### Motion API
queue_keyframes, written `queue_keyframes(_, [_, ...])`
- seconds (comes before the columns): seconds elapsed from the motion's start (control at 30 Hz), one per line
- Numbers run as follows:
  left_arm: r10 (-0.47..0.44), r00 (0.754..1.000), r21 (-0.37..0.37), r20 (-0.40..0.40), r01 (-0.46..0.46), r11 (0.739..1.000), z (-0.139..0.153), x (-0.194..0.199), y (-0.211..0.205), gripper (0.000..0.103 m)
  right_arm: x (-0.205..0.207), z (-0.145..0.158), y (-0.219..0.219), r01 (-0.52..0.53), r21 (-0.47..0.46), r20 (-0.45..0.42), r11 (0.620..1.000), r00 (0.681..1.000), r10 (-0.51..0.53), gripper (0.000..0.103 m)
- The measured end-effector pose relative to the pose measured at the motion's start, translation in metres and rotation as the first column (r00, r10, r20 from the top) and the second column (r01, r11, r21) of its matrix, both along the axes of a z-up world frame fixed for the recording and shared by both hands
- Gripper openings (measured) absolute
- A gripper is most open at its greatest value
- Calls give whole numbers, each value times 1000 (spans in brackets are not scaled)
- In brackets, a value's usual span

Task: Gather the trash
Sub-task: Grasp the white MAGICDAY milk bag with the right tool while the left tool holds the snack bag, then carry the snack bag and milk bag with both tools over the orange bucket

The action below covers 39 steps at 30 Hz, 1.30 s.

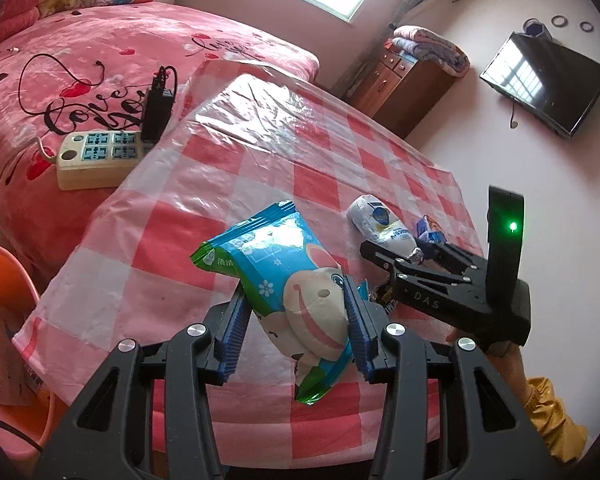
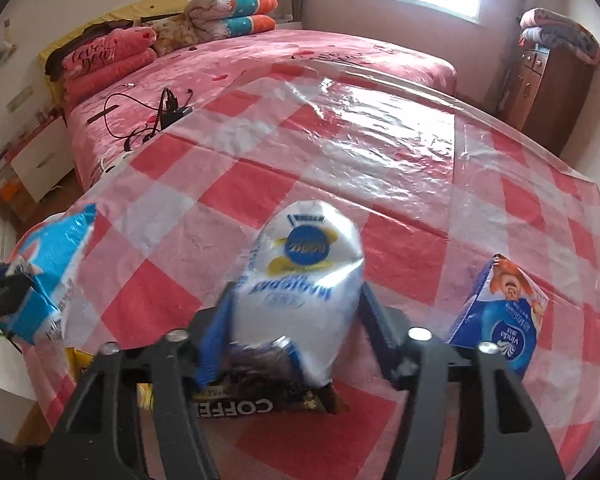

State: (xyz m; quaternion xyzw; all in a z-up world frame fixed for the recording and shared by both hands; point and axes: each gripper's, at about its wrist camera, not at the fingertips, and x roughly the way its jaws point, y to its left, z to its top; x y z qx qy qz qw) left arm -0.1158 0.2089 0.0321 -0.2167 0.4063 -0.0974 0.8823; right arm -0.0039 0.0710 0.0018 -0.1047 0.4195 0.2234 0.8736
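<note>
The left gripper squeezed a blue snack bag between its blue pads and held it up off the table, likely so it could be carried off as trash. The right gripper had a white packet between its half-open jaws; if the pads pressed it, I could not tell. A coffee wrapper lay under it, and a small blue tissue box stood just beside it. All the trash sat near the front edge. The far side of the table was bare, so there was room to move there.
</note>
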Motion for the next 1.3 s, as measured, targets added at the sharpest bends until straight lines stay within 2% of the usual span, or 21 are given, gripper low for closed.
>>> queue_keyframes(0.37, [16, 1000, -5, 27, -16, 1000, 5, -16, 18, 47, -21, 18, -4, 19, 37, 57, 999, 998, -22, 56])
queue_keyframes(0.67, [54, 997, -3, 52, -54, 999, 12, -35, 36, 47, -45, 42, 12, -25, 60, 103, 998, 995, 19, 56])
queue_keyframes(0.87, [111, 992, 2, 61, -112, 994, 15, -53, 61, 47, -61, 59, 42, -107, 82, 115, 991, 989, 97, 56])
queue_keyframes(1.03, [192, 980, 16, 53, -193, 981, 13, -75, 93, 47, -79, 71, 84, -218, 95, 114, 971, 972, 207, 56])
queue_keyframes(1.3, [359, 933, 42, 14, -359, 932, -3, -108, 158, 47, -110, 76, 169, -421, 97, 92, 902, 906, 413, 56])
